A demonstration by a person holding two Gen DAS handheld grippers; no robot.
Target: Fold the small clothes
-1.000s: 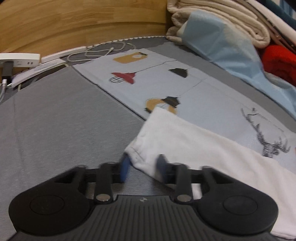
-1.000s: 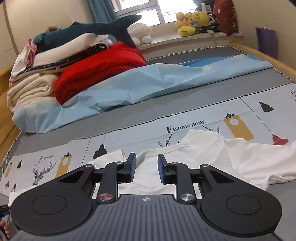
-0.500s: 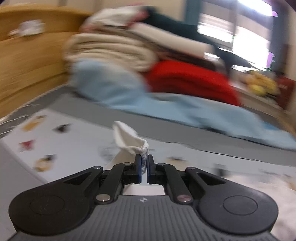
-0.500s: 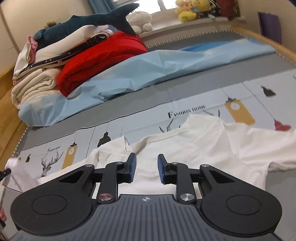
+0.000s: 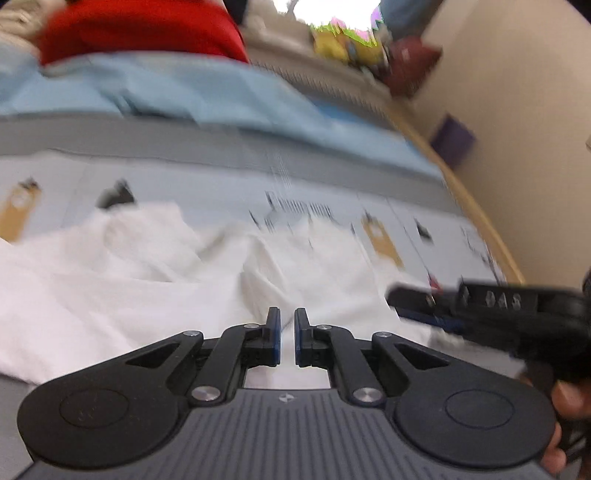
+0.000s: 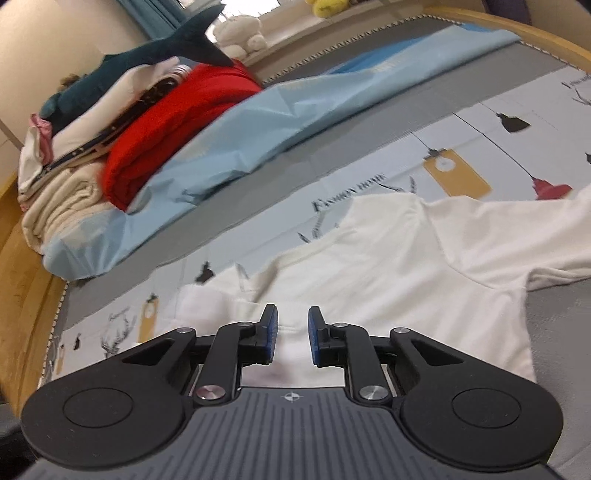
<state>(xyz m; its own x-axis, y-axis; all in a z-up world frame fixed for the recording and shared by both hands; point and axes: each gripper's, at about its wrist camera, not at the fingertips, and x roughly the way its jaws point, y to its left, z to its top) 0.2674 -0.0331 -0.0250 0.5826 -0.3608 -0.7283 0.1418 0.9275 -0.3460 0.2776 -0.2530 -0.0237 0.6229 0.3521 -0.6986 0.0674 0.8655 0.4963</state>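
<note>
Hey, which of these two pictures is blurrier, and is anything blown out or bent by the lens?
Left wrist view: smeared by motion, so the white shirt and the mat print are soft, while the left gripper stays sharp; the window is blown out. Right wrist view: much sharper, the mat lettering nearly legible past the right gripper, though the fisheye bends the wooden bed edge.

Both wrist views sit low and close over the white cotton T-shirt (image 5: pixel 122 280) (image 6: pixel 388 266), facing the red folded blanket (image 5: pixel 140 26) (image 6: pixel 173 122) they share.
</note>
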